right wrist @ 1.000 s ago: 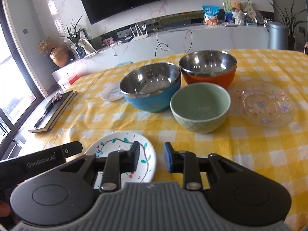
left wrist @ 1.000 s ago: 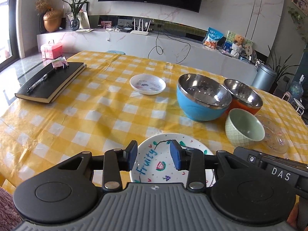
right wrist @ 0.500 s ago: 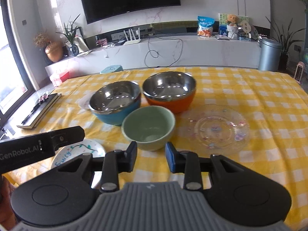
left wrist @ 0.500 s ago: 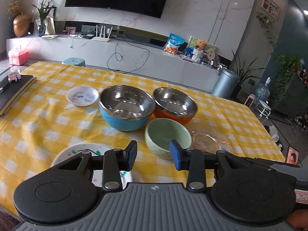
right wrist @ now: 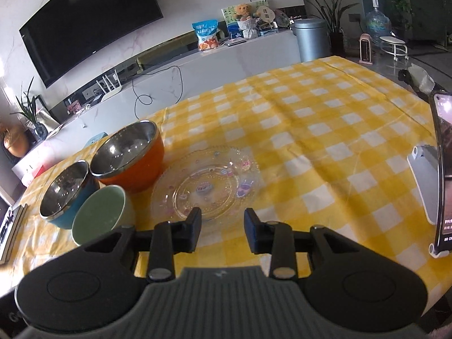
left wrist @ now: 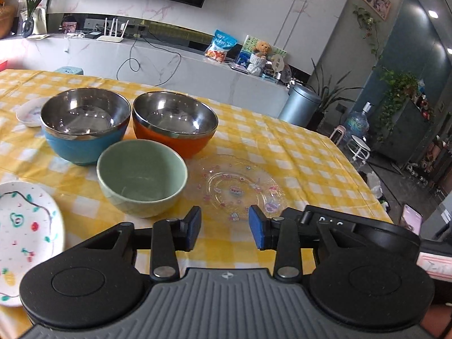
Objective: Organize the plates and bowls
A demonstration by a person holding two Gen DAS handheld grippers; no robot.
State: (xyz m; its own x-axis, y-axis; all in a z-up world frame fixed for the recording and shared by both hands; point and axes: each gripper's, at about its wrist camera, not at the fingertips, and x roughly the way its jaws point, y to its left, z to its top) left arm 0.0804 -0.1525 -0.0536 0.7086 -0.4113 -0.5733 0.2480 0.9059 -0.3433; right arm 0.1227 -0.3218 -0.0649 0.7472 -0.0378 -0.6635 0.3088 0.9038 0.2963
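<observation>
Bowls [left wrist: 142, 175]: three; plates [left wrist: 240, 190]: three. Left tool [left wrist: 225, 231], right tool [right wrist: 222, 230] part-open, empty.

Beyond your yellow-checked tabletop [right wrist: 325, 130] you have a dark wall television [right wrist: 90, 25] above a long white counter [left wrist: 169, 65] carrying a router [left wrist: 111, 32], a snack bag [right wrist: 207, 35] and a teddy bear [right wrist: 244, 11], with a grey bin [right wrist: 310, 38] beside it and a phone on a stand [right wrist: 443, 175] at the right edge.

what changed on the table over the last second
Both views swung right, off the painted plate and onto the clear glass plate. Left claw and right claw took hold of nothing and remain empty. The bowls and plates lie where they were.
</observation>
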